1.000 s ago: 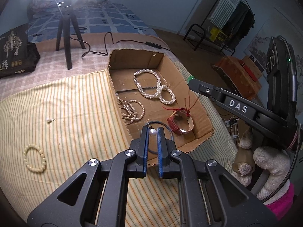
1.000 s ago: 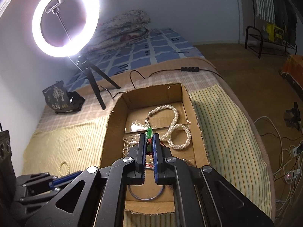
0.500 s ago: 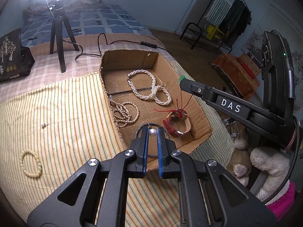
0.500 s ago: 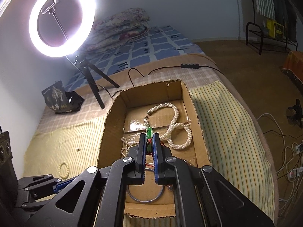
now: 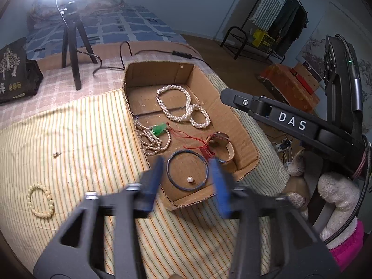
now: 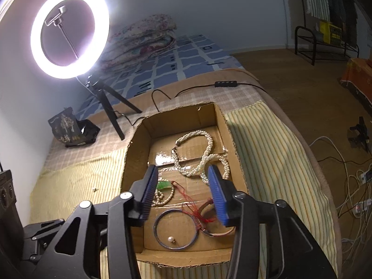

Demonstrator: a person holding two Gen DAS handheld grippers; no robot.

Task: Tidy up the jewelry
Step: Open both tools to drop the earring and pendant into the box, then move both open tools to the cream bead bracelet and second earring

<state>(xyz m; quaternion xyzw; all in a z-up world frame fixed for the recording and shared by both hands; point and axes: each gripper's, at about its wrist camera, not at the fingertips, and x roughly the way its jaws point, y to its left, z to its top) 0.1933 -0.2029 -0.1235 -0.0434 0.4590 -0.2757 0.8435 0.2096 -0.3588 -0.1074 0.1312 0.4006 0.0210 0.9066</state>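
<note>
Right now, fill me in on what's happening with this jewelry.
A person is sorting jewelry into a cardboard box on the bed, one gripper in each hand. Both the left gripper and right gripper are open over the box and hold nothing. A pearl lies inside the bangle, and a green pendant rests on the pearl strands. A bead bracelet and a small stud lie on the striped cloth outside.

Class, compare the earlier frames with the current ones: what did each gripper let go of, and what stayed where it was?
Both grippers opened. The left gripper released the single pearl, now lying inside the blue bangle in the cardboard box. The right gripper dropped the green pendant with its red cord beside the pearl strands. The pearl necklaces and the cream bead bracelet on the cloth stayed put.
</note>
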